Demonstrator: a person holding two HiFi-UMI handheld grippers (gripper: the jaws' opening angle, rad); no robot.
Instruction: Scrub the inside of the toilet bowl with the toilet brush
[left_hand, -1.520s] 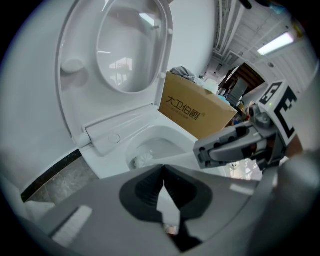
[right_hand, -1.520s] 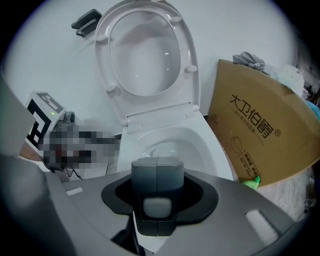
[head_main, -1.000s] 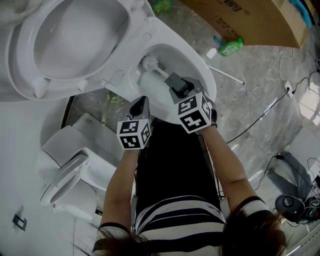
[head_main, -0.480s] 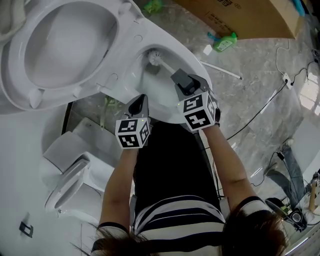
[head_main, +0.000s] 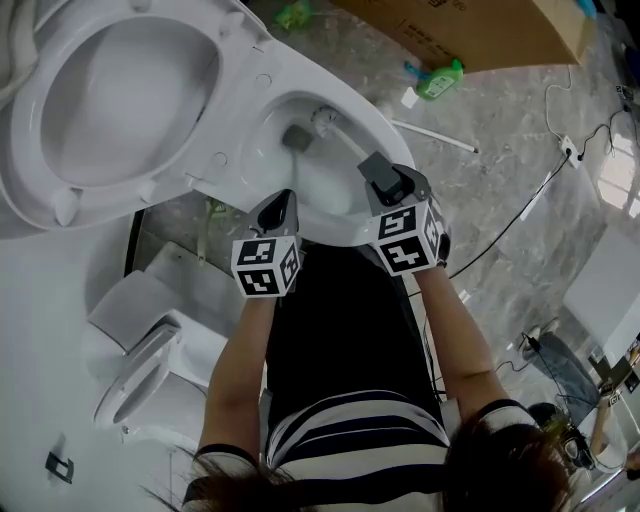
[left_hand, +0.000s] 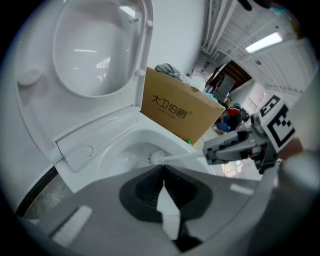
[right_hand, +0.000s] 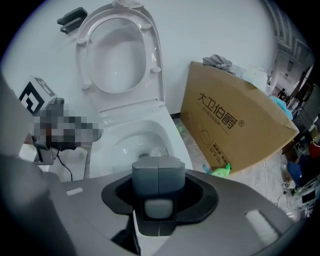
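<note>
Two grippers hung over the near rim of the toilet bowl (head_main: 330, 190), and only one was working. The right gripper (head_main: 374, 168) was clamped tight on the end of the toilet brush (head_main: 322, 118). Its own view showed the jaws pressed together round the grey handle butt, with the bristle head straight ahead of them, down in the bowl. The left gripper (head_main: 281, 204), just to the left of its partner, had its jaws closed tip to tip with nothing between them.

Over the last second the bristle head had travelled. It had sat ahead and well to the left of the right gripper, toward the bowl's far-left wall. Now it lay against the far wall, just past the dark drain opening (head_main: 296, 137) and on the side nearer the right gripper's own line. The right gripper had swung rightward with it, while the left had barely shifted. I judged that a scrubbing stroke along the back of the bowl was under way, with the near wall and the sides probably not yet covered.

Much remained uncertain. No view showed whether the bristles actually pressed on the porcelain. In the head view the bowl's near wall was hidden beneath both grippers, and in the right gripper view the jaws themselves covered most of the shaft. Any water in the bowl was too pale to make out.
</note>
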